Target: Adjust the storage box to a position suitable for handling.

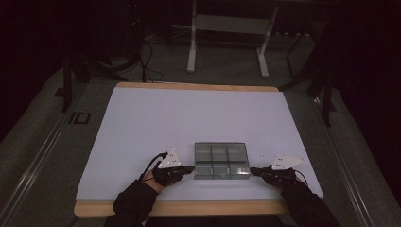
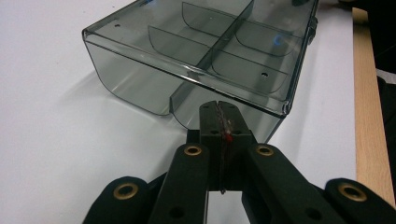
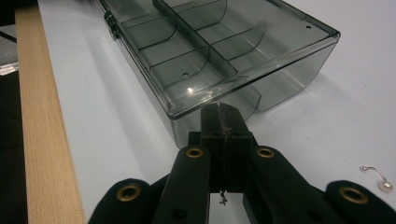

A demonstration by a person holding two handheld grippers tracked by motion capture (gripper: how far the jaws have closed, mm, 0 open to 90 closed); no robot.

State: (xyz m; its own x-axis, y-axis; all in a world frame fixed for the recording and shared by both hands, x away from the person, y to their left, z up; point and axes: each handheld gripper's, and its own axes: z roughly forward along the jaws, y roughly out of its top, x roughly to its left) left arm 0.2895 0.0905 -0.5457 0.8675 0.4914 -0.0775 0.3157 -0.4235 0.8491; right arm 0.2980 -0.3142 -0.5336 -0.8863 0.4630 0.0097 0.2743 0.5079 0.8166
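Observation:
A smoky clear plastic organiser box (image 1: 221,161) with several empty compartments sits open-topped on the white table (image 1: 189,118) near its front edge. My left gripper (image 1: 191,168) is at the box's left end, its tips right at the wall. In the left gripper view the box (image 2: 196,46) lies just ahead and my left gripper (image 2: 218,109) is shut, pinching a thin wire with a small red bead (image 2: 229,138). My right gripper (image 1: 253,170) is at the box's right end. The right gripper view has the box (image 3: 219,42) ahead and my right gripper (image 3: 223,112) shut on a thin wire hook (image 3: 223,199).
A small hooked earring with a pearl (image 3: 380,183) lies on the table beside my right gripper; tiny specks (image 1: 261,156) lie there in the high view. The table's wooden front edge (image 1: 189,207) runs close behind both hands. A metal stand (image 1: 227,28) is on the floor beyond the table.

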